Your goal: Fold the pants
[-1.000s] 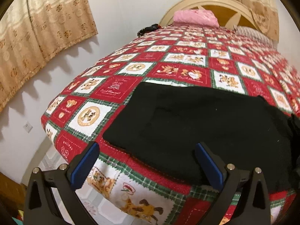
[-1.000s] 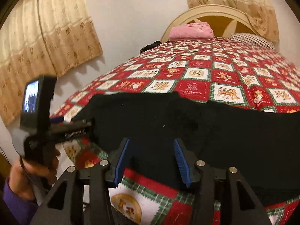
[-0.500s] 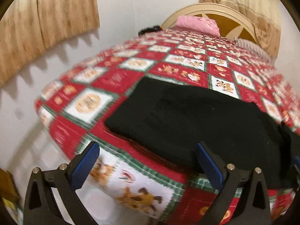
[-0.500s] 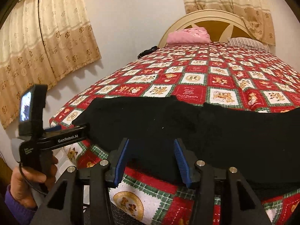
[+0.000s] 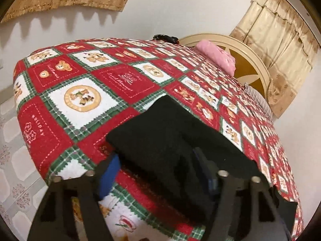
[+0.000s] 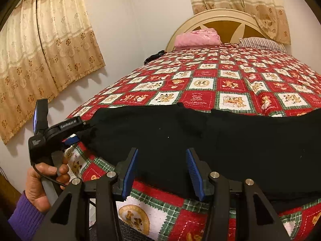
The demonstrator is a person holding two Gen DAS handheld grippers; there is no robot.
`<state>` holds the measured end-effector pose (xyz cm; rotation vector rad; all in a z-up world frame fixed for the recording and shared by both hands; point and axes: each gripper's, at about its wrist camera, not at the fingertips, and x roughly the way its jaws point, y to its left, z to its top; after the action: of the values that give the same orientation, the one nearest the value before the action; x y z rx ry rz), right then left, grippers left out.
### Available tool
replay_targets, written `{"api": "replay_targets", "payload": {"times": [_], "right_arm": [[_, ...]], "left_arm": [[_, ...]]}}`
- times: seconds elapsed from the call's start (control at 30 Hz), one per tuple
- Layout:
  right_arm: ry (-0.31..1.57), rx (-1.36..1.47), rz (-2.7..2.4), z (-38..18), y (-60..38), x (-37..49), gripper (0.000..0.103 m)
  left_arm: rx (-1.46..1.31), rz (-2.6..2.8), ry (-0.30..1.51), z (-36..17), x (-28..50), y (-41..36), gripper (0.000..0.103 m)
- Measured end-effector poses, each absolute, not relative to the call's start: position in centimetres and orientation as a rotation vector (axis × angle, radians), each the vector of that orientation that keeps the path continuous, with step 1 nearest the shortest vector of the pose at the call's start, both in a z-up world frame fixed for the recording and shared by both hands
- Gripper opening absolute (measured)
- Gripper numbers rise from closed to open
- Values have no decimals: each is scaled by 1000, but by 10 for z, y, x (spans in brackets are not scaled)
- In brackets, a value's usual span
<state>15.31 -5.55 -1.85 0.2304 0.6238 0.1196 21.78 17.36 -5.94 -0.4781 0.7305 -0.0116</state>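
**Black pants lie along the near edge of the bed, left jaws closing on one end**

The black pants [image 6: 210, 140] lie spread flat across the near edge of a bed covered by a red, green and white patchwork quilt [image 6: 230, 84] with bear motifs. In the right wrist view they run from the bed's left corner across to the right border of the picture.

The left gripper [image 5: 158, 172] sits at the left end of the pants. Its jaws are closing, with the cloth's corner between them: one blue pad [image 5: 109, 178] shows below the cloth's edge, while the other is mostly hidden against the dark fabric, so whether the pads press yet is unclear. In the right wrist view a hand [image 6: 43, 182] in a purple sleeve [image 6: 24, 219] grips that tool's handle.

The right gripper [image 6: 161, 172] hovers at the near edge of the pants, jaws partly apart, nothing pinched between them.

At the head of the bed rest a pink folded bundle [image 6: 196, 38] and a striped pillow [image 6: 260, 43], before a cream headboard [image 6: 220, 15]. Beige curtains [image 6: 46, 56] hang on the wall.
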Motion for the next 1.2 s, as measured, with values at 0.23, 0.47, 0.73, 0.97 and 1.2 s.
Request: {"api": "replay_targets", "payload": {"times": [0.23,0.47,0.73,0.97,1.2], "right_arm": [[635,260,117,-22,-60,154,51],[611,295,48,-19,-78,150,51],[564,341,-172,-14,-139,128,51],[545,469,-296,-16,-203,105,51],[508,502,-374,-8,-238,77,51]], "left_arm": [[-501,-28,717,-60,221,177,57],[-452,-39,711,-52,226,168,20],[-318,-175,572,0,205,126,20],[-144,-436,465,50,174,45,20],[-20,-701,446,59,152,-55,20]]}}
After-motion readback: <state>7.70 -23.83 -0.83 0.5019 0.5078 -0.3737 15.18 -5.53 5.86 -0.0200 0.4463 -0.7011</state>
